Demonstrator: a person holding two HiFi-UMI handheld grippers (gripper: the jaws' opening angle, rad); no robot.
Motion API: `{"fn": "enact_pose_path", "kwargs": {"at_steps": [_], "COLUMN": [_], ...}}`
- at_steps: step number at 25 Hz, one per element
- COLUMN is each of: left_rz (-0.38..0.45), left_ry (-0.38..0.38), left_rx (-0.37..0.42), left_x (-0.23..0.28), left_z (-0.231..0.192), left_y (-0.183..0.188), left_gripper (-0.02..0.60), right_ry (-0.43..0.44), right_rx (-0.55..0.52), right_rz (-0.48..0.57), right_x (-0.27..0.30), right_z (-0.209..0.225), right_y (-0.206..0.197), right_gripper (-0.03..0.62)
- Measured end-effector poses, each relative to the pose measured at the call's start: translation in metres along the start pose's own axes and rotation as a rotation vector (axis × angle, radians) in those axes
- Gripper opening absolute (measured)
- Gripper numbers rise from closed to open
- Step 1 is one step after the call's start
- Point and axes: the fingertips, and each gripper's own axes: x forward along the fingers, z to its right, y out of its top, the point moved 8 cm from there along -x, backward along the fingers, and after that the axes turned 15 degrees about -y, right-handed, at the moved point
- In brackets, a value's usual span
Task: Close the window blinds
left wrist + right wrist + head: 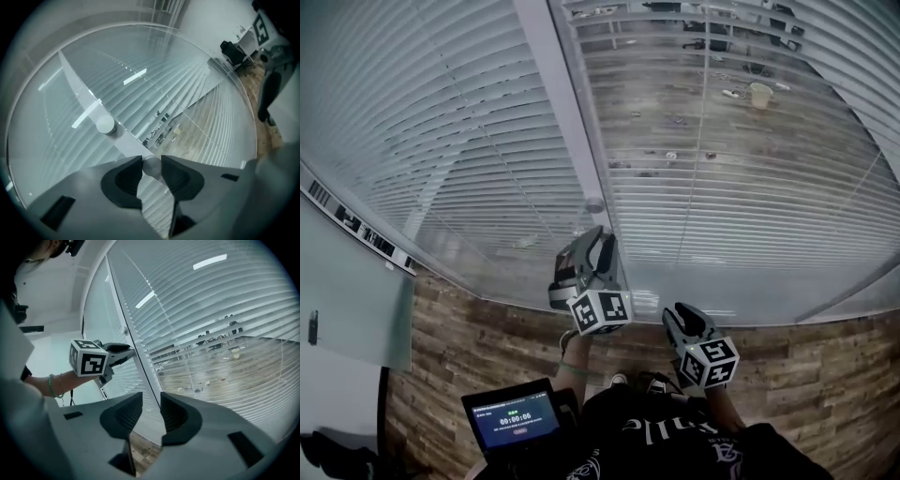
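Left gripper (151, 161) pinches a small round knob (151, 168) on the pale frame post (77, 91) between two glass panes. A second knob (104, 125) sits further along the post. Right gripper (151, 400) is held near it, short of the glass, jaws spread, nothing between them. Blinds (750, 178) hang behind the glass in both panes. The right pane's slats are tilted open, showing a room beyond.

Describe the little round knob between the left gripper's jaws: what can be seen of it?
The knob is small, round and pale grey, perhaps plastic or metal. It sticks out from the light post between two panes of blinds. The left gripper has a jaw tip on either side of it and seems to press on it. A second knob stands further along the post.
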Motion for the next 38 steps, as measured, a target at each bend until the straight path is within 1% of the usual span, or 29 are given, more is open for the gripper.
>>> {"fn": "enact_pose_path", "kwargs": {"at_steps": [1,2,3,4,7,8,9,10,11,12,13,15,16,17,18,19,23,24,25,26,27,30,32,33,34,35,36,37,38], "left_rz": [0.025,0.069,0.138,0.229,0.553,0.647,0.709,0.723,0.686,0.603,0.491,0.252,0.157,0.092,0.055,0.036,0.028,0.044,0.075,0.125,0.192,0.421,0.583,0.662,0.721,0.748,0.745,0.721,0.681], "left_ry": [-0.005,-0.01,-0.014,-0.016,-0.043,-0.066,-0.086,-0.096,-0.089,-0.066,-0.039,-0.012,-0.021,-0.039,-0.055,-0.064,-0.053,-0.053,-0.056,-0.063,-0.068,-0.075,-0.102,-0.129,-0.155,-0.171,-0.179,-0.18,-0.171], "left_rx": [-0.049,-0.153,-0.324,-0.56,-1.403,-1.636,-1.784,-1.815,-1.719,-1.506,-1.214,-0.591,-0.346,-0.182,-0.099,-0.076,-0.08,-0.102,-0.172,-0.298,-0.471,-1.106,-1.548,-1.749,-1.895,-1.961,-1.95,-1.879,-1.763], "left_x": [0.0,0.0,0.0,0.0,0.0,0.002,0.004,0.004,0.002,-0.001,-0.005,-0.007,-0.004,0.001,0.005,0.009,0.008,0.008,0.009,0.01,0.009,0.004,0.006,0.009,0.011,0.012,0.013,0.013,0.012], "left_z": [-0.003,-0.007,-0.01,-0.012,-0.01,-0.007,-0.005,-0.005,-0.008,-0.011,-0.013,-0.009,-0.004,0.001,0.006,0.007,0.001,-0.001,-0.004,-0.008,-0.012,-0.018,-0.015,-0.012,-0.01,-0.008,-0.007,-0.006,-0.006], "left_y": [-0.001,-0.004,-0.007,-0.012,-0.03,-0.036,-0.041,-0.043,-0.042,-0.039,-0.032,-0.018,-0.011,-0.007,-0.006,-0.006,-0.011,-0.014,-0.016,-0.019,-0.022,-0.031,-0.04,-0.043,-0.045,-0.046,-0.047,-0.048,-0.049], "left_gripper": [0.127,0.127,0.127,0.127,0.126,0.126,0.126,0.126,0.126,0.126,0.13,0.149,0.155,0.16,0.162,0.166,0.144,0.139,0.13,0.13,0.13,0.127,0.126,0.126,0.126,0.126,0.126,0.126,0.126], "right_ry": [-0.004,-0.007,-0.01,-0.013,-0.017,-0.019,-0.022,-0.026,-0.031,-0.036,-0.04,-0.046,-0.048,-0.051,-0.054,-0.057,-0.059,-0.061,-0.065,-0.069,-0.072,-0.077,-0.08,-0.082,-0.083,-0.084,-0.084,-0.083,-0.083], "right_rx": [0.003,0.007,0.012,0.017,0.031,0.034,0.036,0.038,0.039,0.039,0.04,0.044,0.046,0.048,0.05,0.051,0.053,0.053,0.052,0.052,0.052,0.054,0.054,0.054,0.054,0.054,0.053,0.052,0.051], "right_rz": [0.001,0.001,0.0,-0.001,-0.006,-0.006,-0.006,-0.006,-0.007,-0.008,-0.011,-0.016,-0.018,-0.019,-0.019,-0.019,-0.02,-0.022,-0.024,-0.026,-0.029,-0.031,-0.03,-0.03,-0.031,-0.031,-0.032,-0.033,-0.033], "right_x": [0.001,0.002,0.003,0.003,0.004,0.005,0.005,0.005,0.005,0.005,0.005,0.005,0.006,0.007,0.007,0.007,0.003,0.004,0.005,0.005,0.005,0.001,-0.001,-0.001,-0.001,-0.002,-0.002,-0.001,-0.001], "right_z": [-0.001,-0.002,-0.003,-0.004,-0.007,-0.009,-0.009,-0.009,-0.008,-0.008,-0.007,-0.007,-0.007,-0.006,-0.005,-0.004,-0.006,-0.008,-0.008,-0.009,-0.009,-0.01,-0.009,-0.008,-0.007,-0.007,-0.006,-0.005,-0.004], "right_y": [0.001,0.001,0.001,0.0,-0.007,-0.01,-0.013,-0.015,-0.016,-0.016,-0.017,-0.016,-0.017,-0.018,-0.02,-0.022,-0.025,-0.024,-0.022,-0.022,-0.021,-0.022,-0.023,-0.024,-0.025,-0.026,-0.029,-0.032,-0.035], "right_gripper": [0.13,0.13,0.13,0.13,0.13,0.13,0.129,0.13,0.13,0.13,0.13,0.13,0.129,0.13,0.13,0.13,0.13,0.13,0.129,0.129,0.13,0.13,0.13,0.13,0.13,0.13,0.13,0.13,0.13]}}
